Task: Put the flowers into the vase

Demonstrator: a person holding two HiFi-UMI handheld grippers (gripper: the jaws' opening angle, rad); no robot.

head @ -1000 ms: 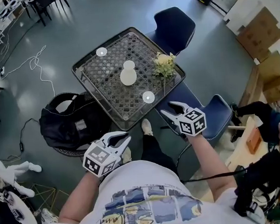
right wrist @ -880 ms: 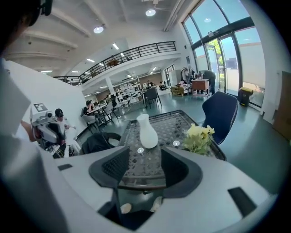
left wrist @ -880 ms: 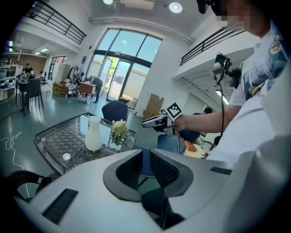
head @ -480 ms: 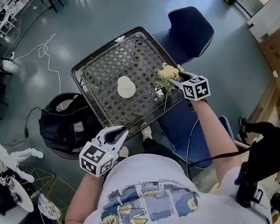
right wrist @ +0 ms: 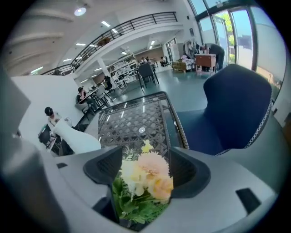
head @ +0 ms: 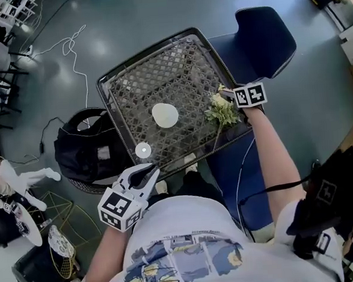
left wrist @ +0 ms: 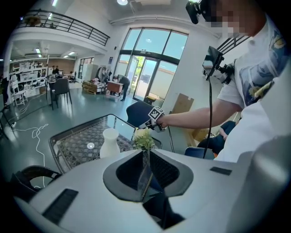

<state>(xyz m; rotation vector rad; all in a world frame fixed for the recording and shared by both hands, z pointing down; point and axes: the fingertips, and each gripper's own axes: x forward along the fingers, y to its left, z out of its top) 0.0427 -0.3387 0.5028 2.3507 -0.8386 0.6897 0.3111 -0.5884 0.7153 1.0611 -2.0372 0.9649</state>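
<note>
A person holding 2 grippers stands over a square table point(head: 159, 72) whose glass top covers a woven lattice, framed by a dark wicker rim. The right gripper point(head: 231, 97) reaches to the table's right edge, its jaws spread wide on either side of the flowers point(head: 222, 111). This small bunch of cream and peach blooms above green leaves lies on the glass, its stem pointing at the near edge. In the right gripper view the blooms point(right wrist: 145, 179) fill the gap between the dark ribbed pads of the right gripper point(right wrist: 145, 157). Whether the pads touch the petals is hard to make out, and the stem is hidden below the gripper body.

The left gripper point(head: 147, 172) hangs off the table's near edge, close to the person's white printed shirt. Its own view shows the left gripper point(left wrist: 145, 169) with both jaws pressed together on nothing.

The vase point(head: 165, 114), smooth, white and rounded with a narrow neck, stands upright near the table's middle, well apart from the bunch. From the left gripper view the vase point(left wrist: 109, 142) sits just left of the bunch point(left wrist: 143, 139). In the right gripper view the gripper body cuts off its base point(right wrist: 75, 136).

A blue chair point(head: 265, 31) with a curved shell stands just beyond the right gripper. A black bag point(head: 84, 151) slumps on the grey floor left of the table, and a pale cable point(head: 73, 45) trails beyond it.
</note>
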